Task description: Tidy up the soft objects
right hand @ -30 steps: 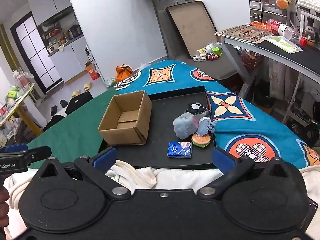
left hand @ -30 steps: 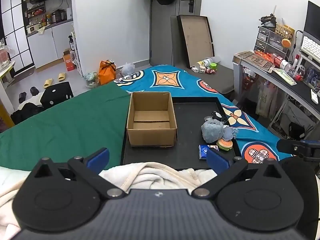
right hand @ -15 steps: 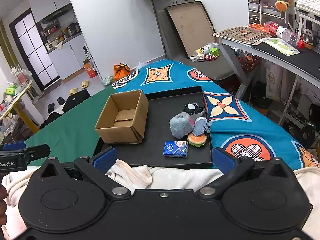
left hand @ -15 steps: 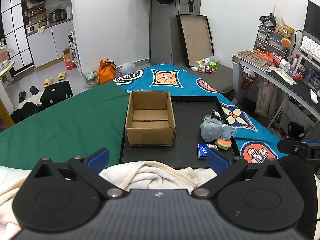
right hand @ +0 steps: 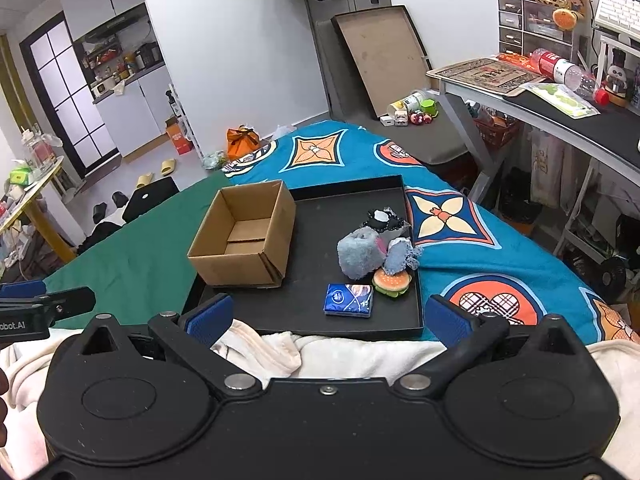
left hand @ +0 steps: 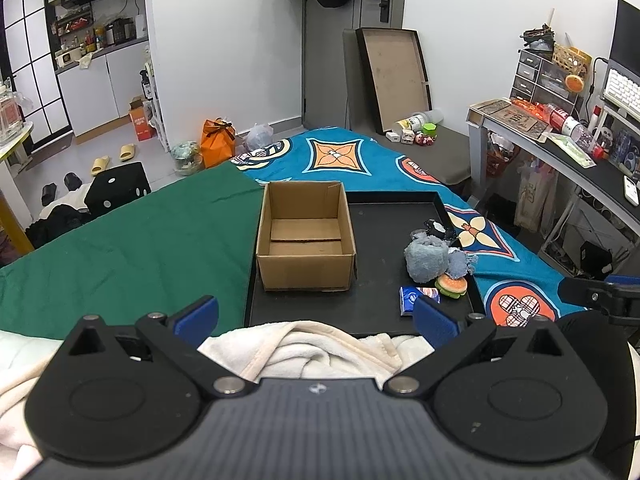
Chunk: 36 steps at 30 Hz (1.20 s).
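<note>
An open empty cardboard box (left hand: 306, 236) (right hand: 244, 236) stands on the left of a black tray (left hand: 376, 304) (right hand: 312, 308) on the bed. On the tray's right lie a grey plush toy (left hand: 426, 258) (right hand: 358, 254), a smaller blue-grey plush (right hand: 398, 256), a burger toy (left hand: 452, 284) (right hand: 392, 281), a blue tissue pack (left hand: 412, 298) (right hand: 349, 300) and a black-and-white soft item (right hand: 382, 218). My left gripper (left hand: 316, 320) and right gripper (right hand: 326, 320) are both open and empty, held near the tray's front edge over a cream blanket (left hand: 312, 348) (right hand: 320, 356).
The bed has a green sheet (left hand: 132, 248) on the left and a blue patterned cover (left hand: 340, 156) on the right. A desk (right hand: 560, 120) with clutter stands at the right. A flat tray leans on the far wall (left hand: 396, 76). Bags and slippers lie on the floor.
Both views have shifted slightly; the tray and box sit a little farther away and more to the left in the right wrist view. Both grippers stay open and empty.
</note>
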Tool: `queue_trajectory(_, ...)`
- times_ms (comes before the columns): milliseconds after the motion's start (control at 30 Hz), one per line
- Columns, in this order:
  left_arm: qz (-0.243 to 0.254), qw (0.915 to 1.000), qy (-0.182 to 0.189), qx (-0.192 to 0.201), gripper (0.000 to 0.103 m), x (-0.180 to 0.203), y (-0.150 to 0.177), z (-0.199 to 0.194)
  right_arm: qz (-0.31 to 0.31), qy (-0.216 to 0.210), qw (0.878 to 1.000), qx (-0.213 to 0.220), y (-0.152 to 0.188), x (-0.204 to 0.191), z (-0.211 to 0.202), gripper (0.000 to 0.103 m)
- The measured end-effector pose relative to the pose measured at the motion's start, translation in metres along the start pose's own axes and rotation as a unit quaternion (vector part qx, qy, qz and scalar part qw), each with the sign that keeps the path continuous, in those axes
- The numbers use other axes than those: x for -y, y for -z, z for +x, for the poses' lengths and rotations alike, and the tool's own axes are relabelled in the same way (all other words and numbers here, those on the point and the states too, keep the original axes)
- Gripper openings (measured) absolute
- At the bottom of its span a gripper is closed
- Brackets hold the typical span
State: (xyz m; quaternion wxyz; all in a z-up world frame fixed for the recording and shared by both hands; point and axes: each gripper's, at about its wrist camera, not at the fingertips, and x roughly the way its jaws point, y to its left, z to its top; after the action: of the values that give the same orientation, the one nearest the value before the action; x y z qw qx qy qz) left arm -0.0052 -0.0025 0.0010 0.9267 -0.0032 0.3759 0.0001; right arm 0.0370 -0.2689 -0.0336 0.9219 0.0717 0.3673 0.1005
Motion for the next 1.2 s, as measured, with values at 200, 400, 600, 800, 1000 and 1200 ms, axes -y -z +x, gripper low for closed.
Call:
queue_trajectory(200,-0.001,1.0000,0.000,0.000,0.103,-0.0007,0.0003,-0.0003,0.001,0.004,1.000,-0.002,0.0004,0.0010,-0.0010,0.103)
queue_trajectory(400,0.002,1.0000,-0.001,0.001,0.103,-0.0019,0.0009,-0.0016,0.002,0.005,1.000,-0.002,-0.0002,0.0029,-0.0011,0.103)
queue_trajectory(600,0.002,1.0000,-0.001,-0.002,0.103,-0.0025,0.0002,-0.0011,0.002,0.005,1.000,-0.004,-0.0001,0.0037,-0.0016,0.103)
queue_trajectory(800,0.004,1.0000,-0.002,-0.003,0.103,-0.0010,0.0009,0.0003,0.001,0.011,1.000,-0.006,0.0002,0.0046,0.0003,0.103)
queue_trajectory(1000,0.000,1.0000,0.004,-0.007,0.103,-0.0018,0.0009,-0.0001,0.000,0.012,1.000,-0.007,0.0019,0.0049,0.0025,0.103)
queue_trajectory(1200,0.003,1.0000,0.002,-0.009,0.103,-0.0031,0.0013,0.0009,0.000,0.011,1.000,-0.007,0.0021,0.0048,0.0049,0.103)
